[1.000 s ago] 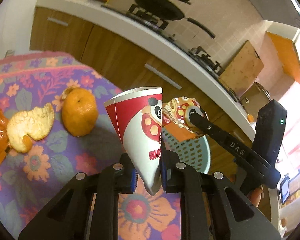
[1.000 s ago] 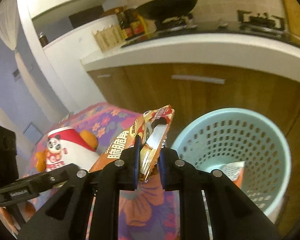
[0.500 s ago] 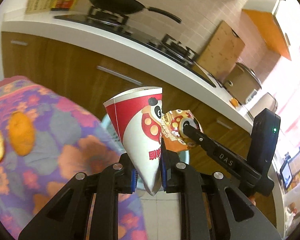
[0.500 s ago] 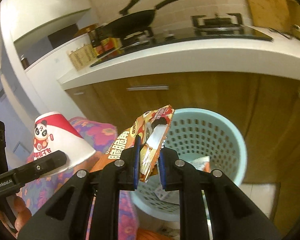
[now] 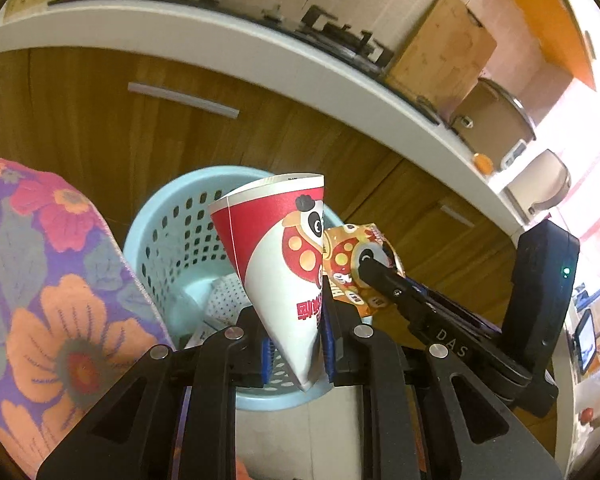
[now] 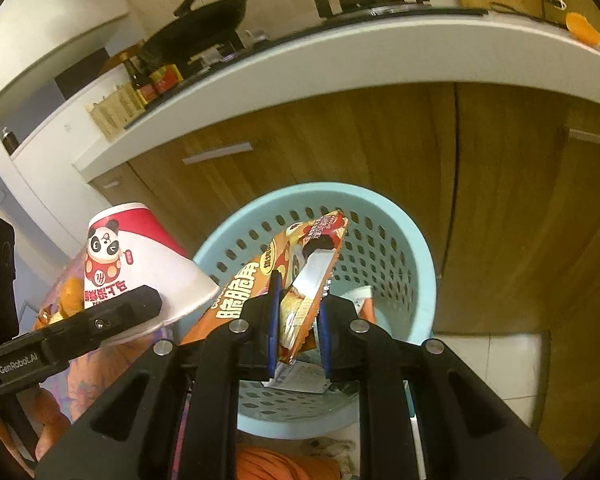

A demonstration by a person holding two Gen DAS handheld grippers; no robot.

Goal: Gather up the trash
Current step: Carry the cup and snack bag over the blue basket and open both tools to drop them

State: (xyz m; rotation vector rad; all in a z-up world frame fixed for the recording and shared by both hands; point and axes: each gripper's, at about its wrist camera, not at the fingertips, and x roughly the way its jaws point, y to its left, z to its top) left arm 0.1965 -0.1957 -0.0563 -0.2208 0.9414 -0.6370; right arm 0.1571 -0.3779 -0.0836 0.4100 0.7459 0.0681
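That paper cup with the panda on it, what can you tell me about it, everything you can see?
The paper cup looks like thin white card with a broad red band at its rim and a cartoon panda above red characters. It is squashed flat, tapering to a narrow bottom end. The left gripper pinches that narrow end between its blue-padded fingers, holding the cup rim-up over the pale blue perforated basket. Its side overlaps the orange snack wrapper in the right gripper; contact is unclear.

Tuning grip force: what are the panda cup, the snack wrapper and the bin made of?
Panda cup: thin matte paper, side seam, squashed to a cone. Snack wrapper: glossy printed plastic film, probably foil-lined; crinkled, serrated edge. Bin: light blue moulded plastic, perforated walls, smooth rim.
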